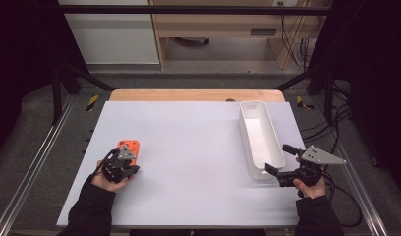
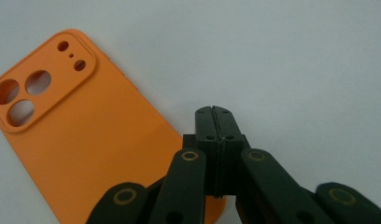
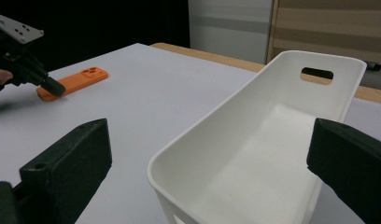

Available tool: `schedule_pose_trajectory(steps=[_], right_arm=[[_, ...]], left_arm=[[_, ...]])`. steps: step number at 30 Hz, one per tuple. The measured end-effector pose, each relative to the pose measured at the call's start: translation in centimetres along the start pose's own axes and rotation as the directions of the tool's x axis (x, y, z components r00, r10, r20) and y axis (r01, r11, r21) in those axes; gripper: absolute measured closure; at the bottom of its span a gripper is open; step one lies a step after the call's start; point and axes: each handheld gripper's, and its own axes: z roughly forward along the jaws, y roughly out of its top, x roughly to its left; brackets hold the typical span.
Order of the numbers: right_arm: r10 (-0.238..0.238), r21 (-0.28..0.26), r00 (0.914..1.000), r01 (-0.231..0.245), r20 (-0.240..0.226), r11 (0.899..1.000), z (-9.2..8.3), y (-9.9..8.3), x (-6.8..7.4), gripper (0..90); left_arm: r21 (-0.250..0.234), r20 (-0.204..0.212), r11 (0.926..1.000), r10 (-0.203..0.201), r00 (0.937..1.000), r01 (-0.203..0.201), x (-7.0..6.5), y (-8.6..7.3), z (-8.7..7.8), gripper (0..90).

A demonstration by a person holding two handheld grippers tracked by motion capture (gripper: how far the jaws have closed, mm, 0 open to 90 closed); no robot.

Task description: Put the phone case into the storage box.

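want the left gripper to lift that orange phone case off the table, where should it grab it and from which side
Probably across its two long edges, from above, near the plain end closest to the person. The flat orange plastic phone case lies flush on the white table, back side up, so only its thin sides offer a hold. The left gripper is shut at that end and would have to open first.

No readable text

No letters, brands, numbers or signs can be made out on the things that are seen in any view.
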Motion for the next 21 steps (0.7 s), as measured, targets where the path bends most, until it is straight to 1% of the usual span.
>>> schedule_pose_trajectory(steps=[1,2,3,4,6,8,9,11,13,14,15,16,18,19,20,21], right_arm=[[-0.001,-0.002,1.0000,0.001,0.001,1.000,0.0,0.0,0.0,0.5],[-0.001,-0.002,1.0000,0.001,0.001,1.000,0.0,0.0,0.0,0.5],[-0.001,-0.002,1.0000,0.001,0.001,1.000,-0.1,0.0,0.0,0.5],[-0.002,-0.002,1.0000,0.002,0.003,1.000,-0.1,0.0,0.0,0.5],[0.001,-0.003,1.0000,-0.001,0.001,1.000,-0.1,0.0,0.0,0.5],[-0.002,-0.003,1.0000,0.002,0.002,1.000,-0.1,0.0,0.0,0.5],[-0.002,-0.003,1.0000,0.002,0.002,1.000,0.0,0.0,0.0,0.5],[-0.003,-0.003,1.0000,0.003,0.001,1.000,0.0,0.0,0.0,0.5],[-0.002,-0.002,1.0000,0.002,0.000,1.000,0.0,0.0,0.0,0.5],[-0.002,-0.001,1.0000,0.002,0.000,1.000,0.0,0.0,0.0,0.5],[-0.003,-0.001,1.0000,0.003,0.000,1.000,0.1,0.0,0.0,0.5],[-0.005,0.000,1.0000,0.005,0.000,1.000,0.1,0.0,0.0,0.5],[-0.003,0.002,1.0000,0.003,0.001,1.000,0.1,-0.1,0.0,0.5],[-0.003,0.002,1.0000,0.003,0.001,1.000,0.1,-0.1,0.0,0.5],[-0.004,0.003,1.0000,0.004,0.002,1.000,0.1,-0.1,0.0,0.5],[-0.003,0.002,1.0000,0.003,0.002,1.000,0.1,-0.1,0.0,0.5]], left_arm=[[-0.017,0.003,0.9998,-0.010,0.9999,0.010,0.1,0.1,-0.3,90.0],[-0.024,-0.002,0.9996,-0.012,0.9999,0.012,0.2,0.2,-0.5,90.0],[-0.050,-0.014,0.9985,-0.025,0.9996,0.024,0.3,0.3,-1.0,90.0],[-0.063,-0.018,0.9976,-0.031,0.9994,0.029,0.5,0.4,-1.3,90.0],[-0.094,-0.041,0.9943,-0.054,0.9977,0.050,1.1,0.5,-2.0,90.0],[-0.123,-0.064,0.9892,-0.088,0.9941,0.079,1.9,0.6,-2.7,90.0],[-0.135,-0.076,0.9863,-0.106,0.9915,0.095,2.4,0.6,-2.9,90.0],[-0.143,-0.093,0.9824,-0.135,0.9865,0.121,3.3,0.5,-3.2,90.0],[-0.161,-0.103,0.9745,-0.174,0.9793,0.156,4.3,0.2,-3.4,90.0],[-0.163,-0.111,0.9732,-0.182,0.9771,0.163,4.7,0.1,-3.4,90.0],[-0.174,-0.116,0.9681,-0.202,0.9726,0.180,5.2,0.0,-3.4,90.0],[-0.180,-0.120,0.9649,-0.215,0.9692,0.191,5.7,-0.1,-3.4,90.0],[-0.181,-0.130,0.9621,-0.229,0.9647,0.204,6.4,-0.1,-3.3,90.0],[-0.184,-0.132,0.9587,-0.243,0.9611,0.217,6.8,-0.2,-3.2,90.0],[-0.184,-0.131,0.9571,-0.250,0.9594,0.224,7.2,-0.2,-3.1,90.0],[-0.189,-0.131,0.9522,-0.266,0.9549,0.240,7.5,-0.1,-2.9,90.0]])
